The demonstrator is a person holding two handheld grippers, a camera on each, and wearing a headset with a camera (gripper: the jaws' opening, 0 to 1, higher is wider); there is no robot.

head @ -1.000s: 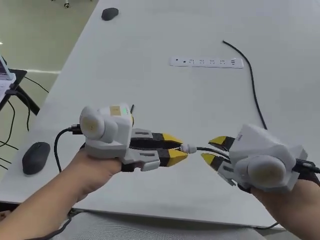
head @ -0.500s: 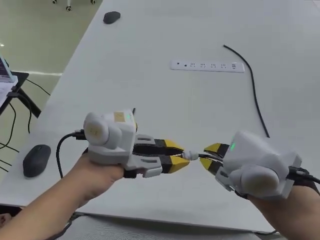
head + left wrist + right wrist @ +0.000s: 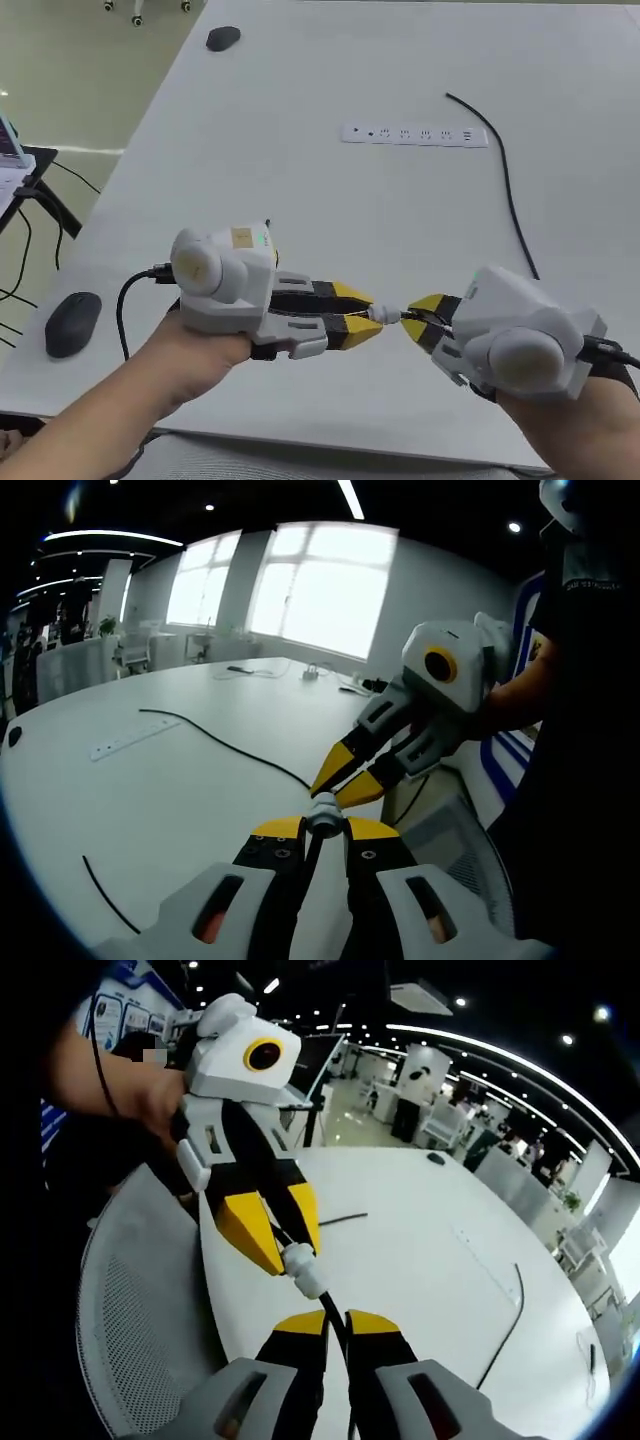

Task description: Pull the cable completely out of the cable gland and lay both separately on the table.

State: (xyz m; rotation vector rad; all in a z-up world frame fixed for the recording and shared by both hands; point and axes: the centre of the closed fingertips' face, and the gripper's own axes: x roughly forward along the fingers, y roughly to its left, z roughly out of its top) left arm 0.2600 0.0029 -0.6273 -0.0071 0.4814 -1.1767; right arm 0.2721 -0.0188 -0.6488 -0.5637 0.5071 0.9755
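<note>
Above the near edge of the white table (image 3: 300, 200), a person's left gripper (image 3: 366, 317) is clamped on a white cable gland (image 3: 385, 316), while the right gripper (image 3: 414, 318) pinches the black cable (image 3: 334, 1322) just beside it. Gland and cable hang in the air, off the tabletop. The cable's long axis runs straight from one gripper to the other, roughly along that near edge. Freeing it looks to call for the right gripper drawing rightward, away from the gland.
</note>
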